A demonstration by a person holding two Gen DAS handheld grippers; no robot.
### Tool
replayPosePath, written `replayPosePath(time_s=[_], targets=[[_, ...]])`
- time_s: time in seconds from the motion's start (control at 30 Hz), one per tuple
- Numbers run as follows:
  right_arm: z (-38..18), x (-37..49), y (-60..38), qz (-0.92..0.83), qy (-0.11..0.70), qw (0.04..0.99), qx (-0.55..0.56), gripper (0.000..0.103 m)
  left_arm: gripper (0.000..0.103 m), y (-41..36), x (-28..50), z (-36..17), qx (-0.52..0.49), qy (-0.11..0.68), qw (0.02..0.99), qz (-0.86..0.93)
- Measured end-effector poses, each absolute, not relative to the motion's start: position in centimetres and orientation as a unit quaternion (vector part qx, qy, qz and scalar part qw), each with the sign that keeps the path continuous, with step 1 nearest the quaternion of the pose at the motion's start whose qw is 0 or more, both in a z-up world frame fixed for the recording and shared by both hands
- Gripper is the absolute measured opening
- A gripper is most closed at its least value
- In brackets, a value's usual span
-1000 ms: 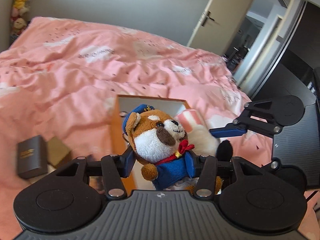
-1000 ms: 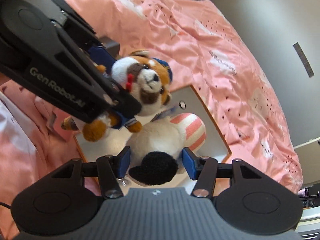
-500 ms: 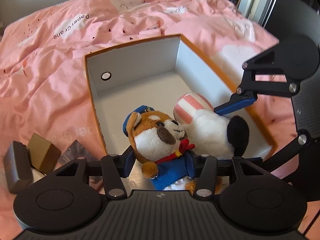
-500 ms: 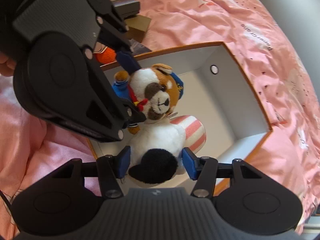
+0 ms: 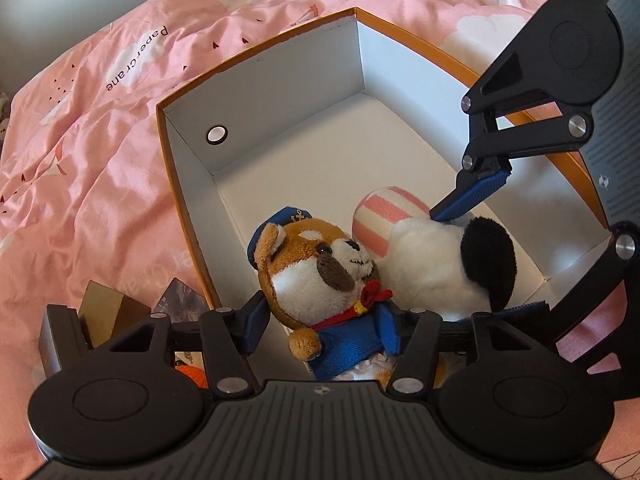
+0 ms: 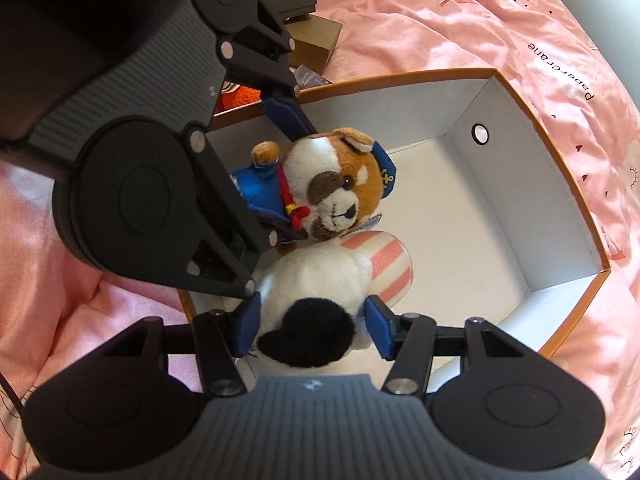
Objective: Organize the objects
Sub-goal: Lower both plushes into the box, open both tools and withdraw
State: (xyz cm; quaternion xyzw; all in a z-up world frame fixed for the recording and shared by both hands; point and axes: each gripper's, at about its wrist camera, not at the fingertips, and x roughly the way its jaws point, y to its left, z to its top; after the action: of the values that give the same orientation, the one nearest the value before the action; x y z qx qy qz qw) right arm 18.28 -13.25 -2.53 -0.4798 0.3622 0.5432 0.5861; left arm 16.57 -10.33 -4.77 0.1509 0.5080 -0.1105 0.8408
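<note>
the left tool was clenched on a sailor dog plush, the right tool on a white plush; both hung low inside the open box on the pink bed. best to lower each until it rests, then let go. both toys' heads pointed toward the far wall, long axes along the box
</note>
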Motion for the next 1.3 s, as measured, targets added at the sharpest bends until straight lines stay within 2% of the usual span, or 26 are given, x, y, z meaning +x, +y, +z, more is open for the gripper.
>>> replayPosePath(time_s=[0.13,0.47,0.57,0.73,0.8,1.03,1.13,1.3], targets=[[-2.6,18.2,-13.1,0.540,0.365,0.589,-0.478,0.058,0.074,-9.9,16.4,-4.7,0.141,0.501,0.844,-0.130],[-2.5,17.9,-12.5,0.539,0.360,0.593,-0.478,0.058,0.074,-6.4,16.2,-3.7,0.037,0.484,0.855,-0.184],[-2.5,18.0,-12.8,0.534,0.360,0.593,-0.484,0.058,0.070,-4.8,16.4,-3.0,0.007,0.480,0.856,-0.191],[-2.6,18.3,-12.5,0.526,0.371,0.591,-0.487,0.058,0.052,-2.7,17.2,-2.7,-0.028,0.480,0.852,-0.207],[-2.8,18.5,-12.1,0.526,0.374,0.587,-0.488,0.058,0.048,-2.4,17.4,-2.7,-0.027,0.479,0.853,-0.207],[-3.8,19.7,-10.3,0.518,0.429,0.586,-0.451,0.059,0.044,-2.3,17.2,-2.8,-0.020,0.475,0.857,-0.201],[-3.7,19.0,-10.2,0.535,0.417,0.594,-0.431,0.060,0.043,-1.9,17.2,-2.9,-0.028,0.473,0.857,-0.200],[-3.3,19.0,-10.5,0.537,0.425,0.603,-0.409,0.067,0.039,-1.9,17.4,-2.9,-0.023,0.470,0.859,-0.203]])
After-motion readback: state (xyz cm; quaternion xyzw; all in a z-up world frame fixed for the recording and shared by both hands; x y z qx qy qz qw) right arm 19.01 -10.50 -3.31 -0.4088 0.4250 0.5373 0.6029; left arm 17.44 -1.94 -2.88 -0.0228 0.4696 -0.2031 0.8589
